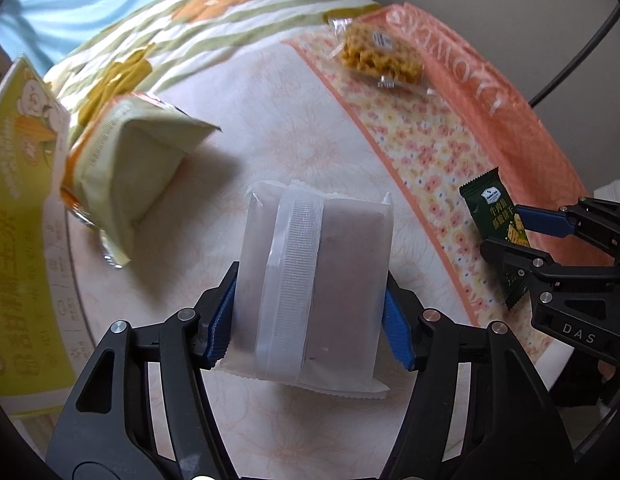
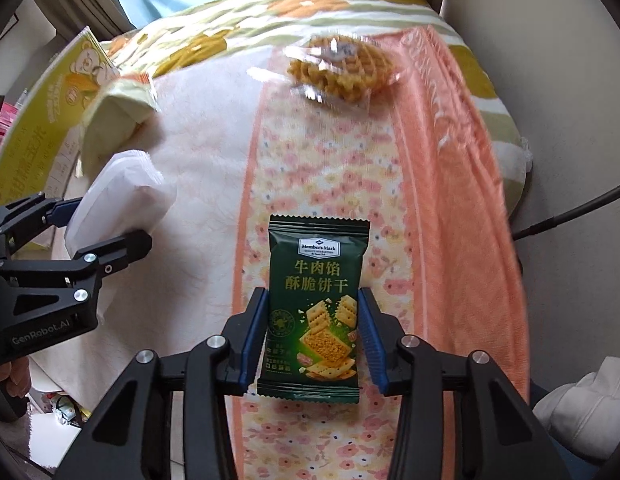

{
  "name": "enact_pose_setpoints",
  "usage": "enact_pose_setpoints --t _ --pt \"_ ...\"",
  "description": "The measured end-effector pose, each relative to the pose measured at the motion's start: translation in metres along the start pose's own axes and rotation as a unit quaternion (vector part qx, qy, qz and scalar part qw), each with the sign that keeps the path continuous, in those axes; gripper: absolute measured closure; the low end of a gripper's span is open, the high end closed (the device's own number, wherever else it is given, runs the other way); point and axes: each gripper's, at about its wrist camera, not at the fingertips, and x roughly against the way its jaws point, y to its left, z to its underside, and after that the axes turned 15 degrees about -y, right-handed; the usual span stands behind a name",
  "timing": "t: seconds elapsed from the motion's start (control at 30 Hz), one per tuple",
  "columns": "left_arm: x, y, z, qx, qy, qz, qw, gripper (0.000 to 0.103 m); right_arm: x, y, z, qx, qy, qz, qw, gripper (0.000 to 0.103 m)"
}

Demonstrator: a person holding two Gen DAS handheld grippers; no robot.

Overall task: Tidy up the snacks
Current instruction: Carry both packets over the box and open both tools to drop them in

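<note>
Left gripper point(image 1: 310, 320) — black frame, blue pads; jaws clamped on both long sides of a frosted white packet point(image 1: 313, 284) with a brownish bar showing through and a ribbed seal strip down its back; the packet stands on end over the pale centre of the towel point(image 1: 294, 92).

Right gripper point(image 2: 313, 336) — same build; pads pressed against both side edges of a dark green Member's Mark cracker packet point(image 2: 315, 308), front face to the camera, Chinese lettering and cracker picture legible; it sits above the towel's floral band, with the salmon border to the right.

Pale green snack pouch point(image 1: 130, 160) — lying tilted on the towel at the left, near the frosted packet but apart from it; whether it touches the box edge cannot be told.

Yellow corn-print box point(image 1: 18, 200) — at the far left edge, wall upright beside the pouch.

Clear-wrapped waffle-crisp piece point(image 2: 341, 68) — golden lattice, blurred; resting at the far end of the towel, across the floral band, well apart from both grippers.

Striped blanket with orange flowers point(image 1: 214, 0) — beneath and beyond the towel.
</note>
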Motion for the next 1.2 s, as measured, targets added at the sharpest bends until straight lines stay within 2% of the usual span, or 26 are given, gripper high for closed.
enact_pose_setpoints --t 0.27,0.5,0.67,0.8,1.03,1.2 --pt "0.062 0.006 -0.033 0.015 -0.044 -0.012 0.9988 0.044 0.053 0.012 -0.036 0.020 -0.044 -0.019 0.999 0.063" --pt "0.137 0.045 -0.066 0.053 -0.101 -0.029 0.9930 0.044 0.106 0.055 -0.089 0.053 -0.109 -0.045 0.992 0.063" --pt "0.189 0.098 -0.077 0.085 -0.137 -0.059 0.9851 0.044 0.126 0.099 -0.120 0.072 -0.146 -0.079 0.984 0.063" --pt "0.219 0.153 -0.079 0.108 -0.151 -0.100 0.9775 0.044 0.134 0.147 -0.143 0.083 -0.169 -0.114 0.976 0.063" --pt "0.243 0.249 -0.059 0.150 -0.157 -0.128 0.9676 0.044 0.129 0.234 -0.168 0.096 -0.188 -0.160 0.964 0.063" --pt "0.244 0.305 -0.035 0.161 -0.138 -0.142 0.9671 0.044 0.118 0.286 -0.172 0.101 -0.186 -0.175 0.962 0.063"
